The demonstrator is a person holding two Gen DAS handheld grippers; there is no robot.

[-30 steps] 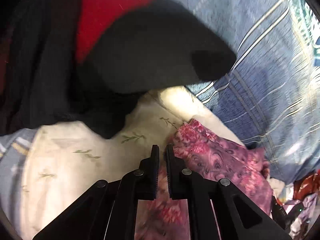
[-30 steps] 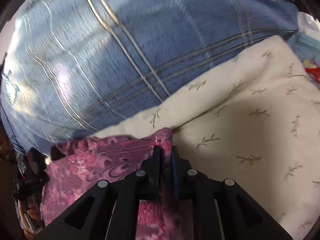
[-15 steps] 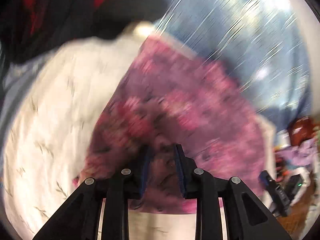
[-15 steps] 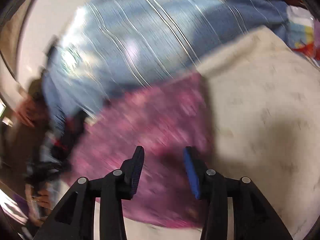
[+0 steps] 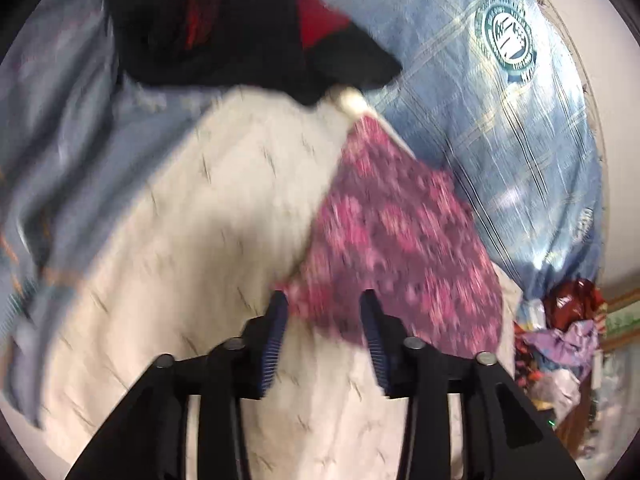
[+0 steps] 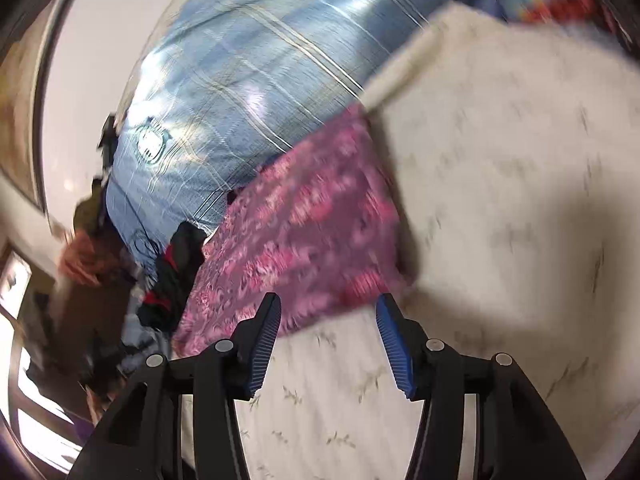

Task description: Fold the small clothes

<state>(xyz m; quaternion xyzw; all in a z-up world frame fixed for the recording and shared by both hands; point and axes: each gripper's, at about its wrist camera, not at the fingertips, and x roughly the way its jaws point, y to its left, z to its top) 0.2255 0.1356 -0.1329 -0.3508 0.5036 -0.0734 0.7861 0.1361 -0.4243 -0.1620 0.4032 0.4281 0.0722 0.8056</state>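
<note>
A small pink and purple floral garment lies folded flat on a cream sheet with a leaf print. It also shows in the right wrist view. My left gripper is open and empty, above the garment's near edge. My right gripper is open and empty, above the garment's near edge on the cream sheet. Both views are blurred by motion.
A pile of black and red clothes lies at the far end of the cream sheet. A blue checked bedcover lies behind the garment. More clothes and clutter sit off the bed's edge.
Both grippers were shut on the floral garment one second ago. They have let go, opened, and pulled back and up. The garment now lies flat on the cream sheet.
</note>
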